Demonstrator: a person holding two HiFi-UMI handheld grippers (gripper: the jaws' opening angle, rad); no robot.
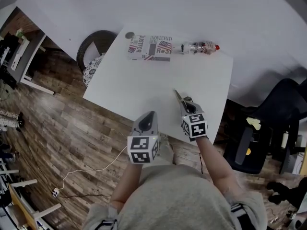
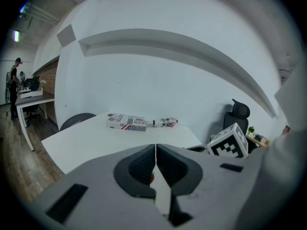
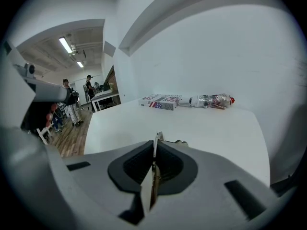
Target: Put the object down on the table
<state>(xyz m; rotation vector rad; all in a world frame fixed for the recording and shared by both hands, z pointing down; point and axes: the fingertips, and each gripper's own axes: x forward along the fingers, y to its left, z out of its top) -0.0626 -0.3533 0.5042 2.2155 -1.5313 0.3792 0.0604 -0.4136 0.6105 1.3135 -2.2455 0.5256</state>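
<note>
Between the pads of the right tongs (image 3: 154, 147) a thin flat object (image 3: 158, 137) stands on edge. It is clamped tight, and its pale tip pokes out just past the tips. I cannot tell exactly what it is. In the head view it shows as a slim pointed sliver reaching out over the near part of the white surface (image 1: 144, 83). As far as I can judge, it hangs above the surface and does not rest on it. The left tongs (image 2: 156, 145) are clenched, their 2 pads meeting with nothing visibly gripped. They hover at the near edge of the surface, just beside the right ones.

The step in hand, as I read it, is bringing the object down for the set-down. To do it well, the right tongs should sink until the object's tip or lower edge touches the surface. The wrist should then tilt so that 1 flat side lies down, and the pads should part slowly. Something this thin, held on edge, will likely topple once freed, so a low release should keep it from sliding. The left tongs need only stay aside. A printed box (image 1: 149, 48) and a bottle (image 1: 200, 47) with a red cap lie at the far edge, well apart from this spot, so neither crowds it.
</note>
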